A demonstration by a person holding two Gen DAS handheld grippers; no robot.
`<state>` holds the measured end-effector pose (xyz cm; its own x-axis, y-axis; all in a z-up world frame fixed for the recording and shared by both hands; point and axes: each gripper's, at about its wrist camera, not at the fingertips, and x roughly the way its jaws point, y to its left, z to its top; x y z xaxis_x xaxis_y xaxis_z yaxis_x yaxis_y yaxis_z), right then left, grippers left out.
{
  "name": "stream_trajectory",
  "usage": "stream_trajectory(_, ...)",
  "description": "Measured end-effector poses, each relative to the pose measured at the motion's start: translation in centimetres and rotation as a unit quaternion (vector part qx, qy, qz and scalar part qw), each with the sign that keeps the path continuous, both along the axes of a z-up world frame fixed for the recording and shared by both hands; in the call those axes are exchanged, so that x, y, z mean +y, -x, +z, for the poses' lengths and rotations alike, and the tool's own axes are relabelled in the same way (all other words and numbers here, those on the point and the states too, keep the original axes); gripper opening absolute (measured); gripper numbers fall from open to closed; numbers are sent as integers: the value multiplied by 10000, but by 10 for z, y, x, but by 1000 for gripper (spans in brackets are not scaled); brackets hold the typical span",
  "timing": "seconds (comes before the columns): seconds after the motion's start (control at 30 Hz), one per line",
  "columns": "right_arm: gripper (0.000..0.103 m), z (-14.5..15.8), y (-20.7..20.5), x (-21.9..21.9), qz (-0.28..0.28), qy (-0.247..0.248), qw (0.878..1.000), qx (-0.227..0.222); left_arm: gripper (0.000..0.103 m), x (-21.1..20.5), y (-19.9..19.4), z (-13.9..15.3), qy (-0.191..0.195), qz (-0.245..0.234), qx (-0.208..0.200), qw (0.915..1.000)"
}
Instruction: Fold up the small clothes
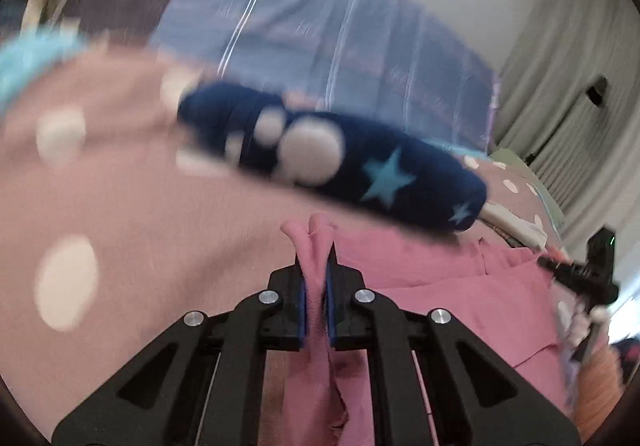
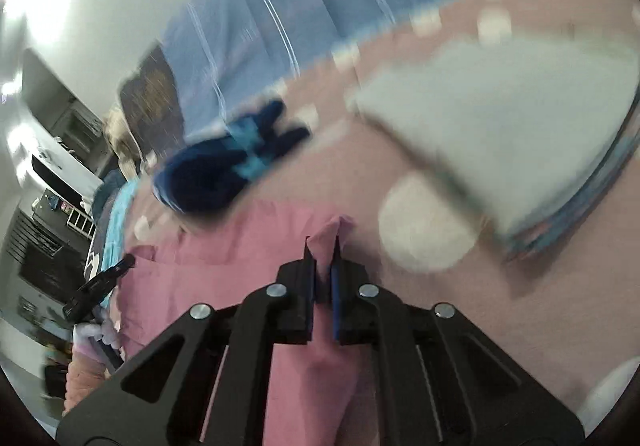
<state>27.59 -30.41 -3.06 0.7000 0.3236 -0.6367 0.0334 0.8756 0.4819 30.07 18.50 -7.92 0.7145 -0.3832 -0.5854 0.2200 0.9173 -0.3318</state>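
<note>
Fingers: we hold both pairs pinched on pink garment (image 1: 436, 278) corners, left gripper (image 1: 316, 278), right gripper (image 2: 323, 270).
Handling: light, limp; we judge corners best.

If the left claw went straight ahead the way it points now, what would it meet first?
Probably the navy star-patterned garment, lying just beyond the left claw, which is shut on the pink garment; blur makes depth uncertain.

Pink garment (image 1: 420, 278): soft matt knit cloth. Navy star-print piece (image 1: 360, 166): fuzzy cloth, matt. Bedsheet (image 1: 120, 186): pink polka-dot cloth, matt, smooth. Left gripper (image 1: 316, 266) & right gripper (image 2: 323, 266): matt black plastic w/ shiny metal screws, blue pads. Grey folded item (image 2: 500, 118): cloth, too blurred for finish.
</note>
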Motion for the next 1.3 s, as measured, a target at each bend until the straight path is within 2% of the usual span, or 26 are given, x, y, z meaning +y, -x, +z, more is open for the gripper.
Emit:
stream_trajectory(0.03,6,-4,-3,-1,-111,321,9994,105,8,-4,-1,-3,-343,20,-1,9994)
stream_trajectory(0.07,6,-16,-11,-2,-191,578,9974,398,8,-8,-5,-9,-589,2,120,9982)
stream_trajectory(0.1,7,-31,-17,-2,-197,577,9956,718,8,-13,-13,-23,-908,-22,403,9950)
stream_trajectory(0.13,8,-37,-16,-2,-227,528,9954,766,10,-16,-18,-33,-1087,-30,606,9922)
stream_trajectory(0.17,9,-36,-12,-2,-284,482,9963,655,13,-19,-18,-36,-1154,9,594,9915)
stream_trajectory(0.27,36,-19,8,-2,-615,626,9950,466,20,-10,-5,-18,-1047,202,353,9937)
stream_trajectory(0.3,35,-11,17,4,-631,789,9942,376,20,-8,6,-6,-1117,320,233,9929)
stream_trajectory(0.33,35,-1,33,13,-501,989,9936,229,22,-4,20,4,-1153,314,106,9928)
stream_trajectory(0.4,32,12,63,35,128,965,9952,-69,28,-6,44,17,-1112,114,-61,9937)
stream_trajectory(0.47,31,11,89,62,825,988,9916,-147,42,-15,73,17,-1065,-273,-35,9939)
stream_trajectory(0.5,31,6,95,69,977,1144,9886,-6,42,-22,76,6,-1261,-365,167,9912)
stream_trajectory(0.53,31,-10,100,79,994,1636,9810,319,42,-28,78,-10,-1651,-387,438,9845)
stream_trajectory(0.57,29,-28,101,83,875,2155,9709,576,46,-37,80,-38,-2368,-344,825,9674)
stream_trajectory(0.6,21,-38,103,84,857,2345,9668,551,46,-36,87,-43,-2430,-322,603,9676)
stream_trajectory(0.63,21,-43,107,81,800,2270,9692,515,46,-32,95,-39,-2336,-272,445,9709)
stream_trajectory(0.7,23,-30,119,78,561,2005,9769,472,45,-18,109,-25,-1871,-140,681,9799)
stream_trajectory(0.77,34,-18,133,75,565,1819,9813,285,46,-6,132,-12,-1275,-261,661,9893)
stream_trajectory(0.8,37,-13,144,74,603,1745,9826,200,46,-2,144,-11,-1146,-316,618,9910)
stream_trajectory(0.9,38,-9,167,66,601,1519,9863,206,48,4,182,-14,-965,-485,752,9913)
stream_trajectory(1.0,38,-14,191,57,498,1116,9919,352,48,6,219,-30,-659,-501,1000,9915)
stream_trajectory(1.17,38,-26,234,53,499,625,9958,456,49,10,253,-35,-260,-552,992,9932)
stream_trajectory(1.3,39,-35,266,55,561,363,9968,447,49,6,276,-40,-245,-649,963,9929)
